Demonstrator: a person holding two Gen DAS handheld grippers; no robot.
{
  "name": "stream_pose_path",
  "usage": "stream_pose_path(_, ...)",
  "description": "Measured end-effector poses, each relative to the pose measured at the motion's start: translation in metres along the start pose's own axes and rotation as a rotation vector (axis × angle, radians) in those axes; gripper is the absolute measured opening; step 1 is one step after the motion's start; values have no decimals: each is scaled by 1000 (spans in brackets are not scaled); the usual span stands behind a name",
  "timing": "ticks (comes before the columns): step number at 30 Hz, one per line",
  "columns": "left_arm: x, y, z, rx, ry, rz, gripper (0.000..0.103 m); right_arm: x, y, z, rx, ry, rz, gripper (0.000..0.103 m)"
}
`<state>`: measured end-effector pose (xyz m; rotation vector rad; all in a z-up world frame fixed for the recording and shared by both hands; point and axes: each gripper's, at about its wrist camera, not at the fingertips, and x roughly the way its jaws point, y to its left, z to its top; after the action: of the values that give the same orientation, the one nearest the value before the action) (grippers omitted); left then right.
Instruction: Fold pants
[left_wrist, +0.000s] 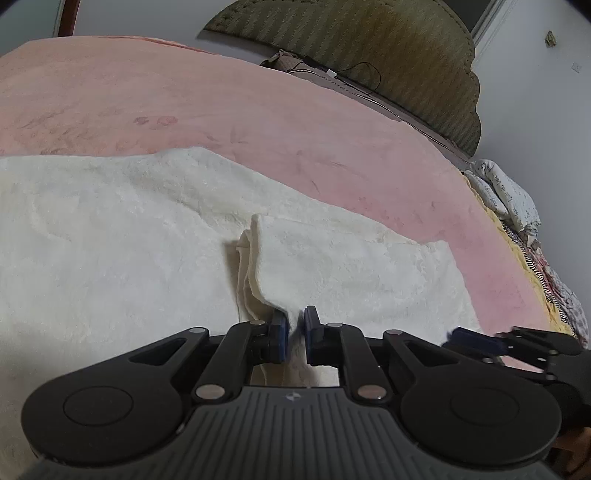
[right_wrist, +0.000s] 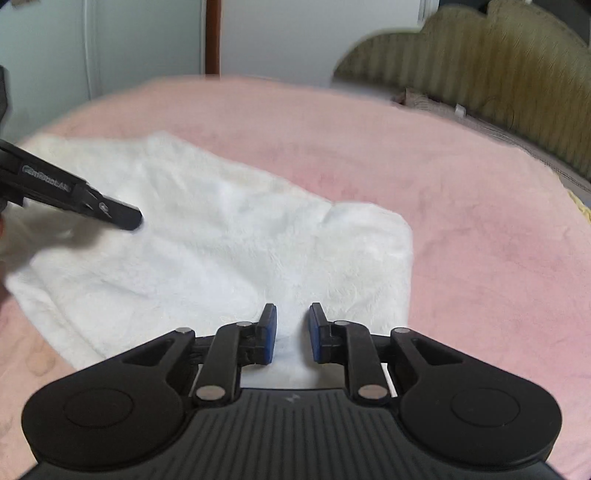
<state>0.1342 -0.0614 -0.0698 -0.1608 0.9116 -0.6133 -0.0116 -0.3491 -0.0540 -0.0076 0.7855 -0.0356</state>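
White fluffy pants lie spread on the pink bed cover, with one part folded over on top. In the left wrist view, my left gripper is at the near edge of that fold. Its blue pads pinch a raised ridge of the cloth. The right gripper shows blurred at the cloth's right edge. In the right wrist view, my right gripper hovers over the near edge of the pants. Its jaws stand a little apart with nothing pressed between them. The left gripper reaches in from the left.
A pink plush blanket covers the bed. An olive padded headboard stands at the far side, with a black cable in front of it. Patterned bedding hangs at the bed's right edge.
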Motion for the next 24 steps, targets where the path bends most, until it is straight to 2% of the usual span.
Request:
stream_pose_path(1, 1, -1, 1, -6, 0, 5, 16, -6, 1, 1, 1, -2, 3, 19)
stream_pose_path(4, -1, -7, 0, 11, -5, 26, 16, -18, 4, 11, 19, -94, 8, 19)
stream_pose_path(6, -6, -8, 0, -1, -10, 37, 19, -19, 12, 15, 45, -126, 44, 19)
stream_pose_path(8, -16, -7, 4, -19, -44, 60, 24, -10, 26, 18, 48, -116, 95, 19)
stream_pose_path(11, -29, -12, 15, 11, -107, 112, 26, 2, 67, 11, -36, -70, 143, 19)
stream_pose_path(13, -26, -17, 26, 25, -79, 58, 27, 7, 87, 4, -98, -102, 83, 19)
stream_pose_path(14, -22, -21, 30, 33, -56, 19, 33, 6, 93, 5, -103, -100, 58, 19)
stream_pose_path(15, -16, -25, 33, 46, -44, 2, 45, 4, 98, 7, -98, -103, 55, 19)
stream_pose_path(16, -8, -31, 34, 75, -34, 16, 48, 1, 102, 8, -90, -114, 81, 19)
stream_pose_path(18, 12, -38, 34, 129, -26, 114, 48, -3, 116, 7, -93, -127, 147, 19)
stream_pose_path(21, 23, -38, 32, 149, -27, 157, 48, 0, 135, 1, -195, -148, 67, 19)
stream_pose_path(23, 13, -44, 28, 191, -67, 186, 48, -5, 129, 6, -139, -136, 83, 19)
stream_pose_path(24, 7, -46, 25, 210, -91, 214, 52, -10, 127, 8, -122, -148, 102, 19)
